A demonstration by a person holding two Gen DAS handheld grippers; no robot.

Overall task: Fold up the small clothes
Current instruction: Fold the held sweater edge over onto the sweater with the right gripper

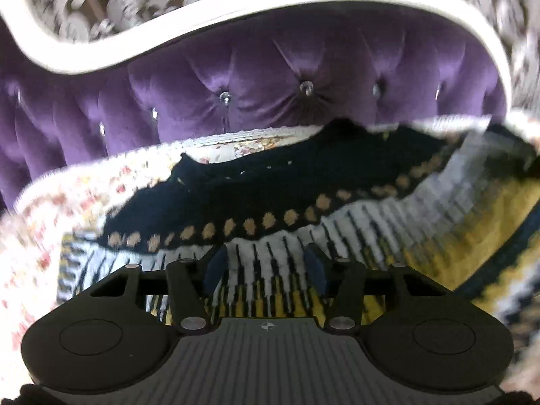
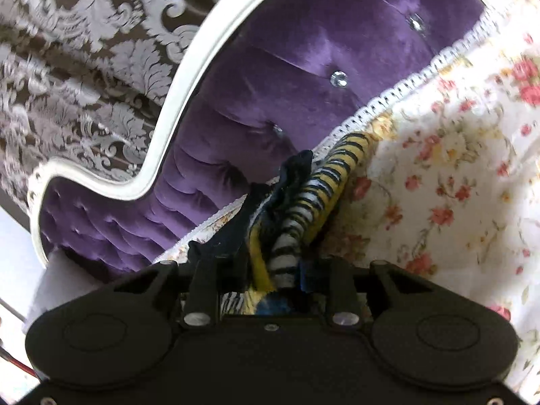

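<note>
The small knitted garment in navy, white and yellow (image 1: 337, 209) lay on the floral-print bed cover (image 1: 67, 195), before the tufted purple velvet headboard (image 1: 270, 77). Your right tool (image 2: 275, 270) gripped a bunched edge of the knit. Your left tool (image 1: 265, 270) straddled the striped band; whether its pads pressed could not be told. The knit appeared soft, light and stretchy; take hold at edges. Its long axis appeared to run crosswise in the left view.
</note>
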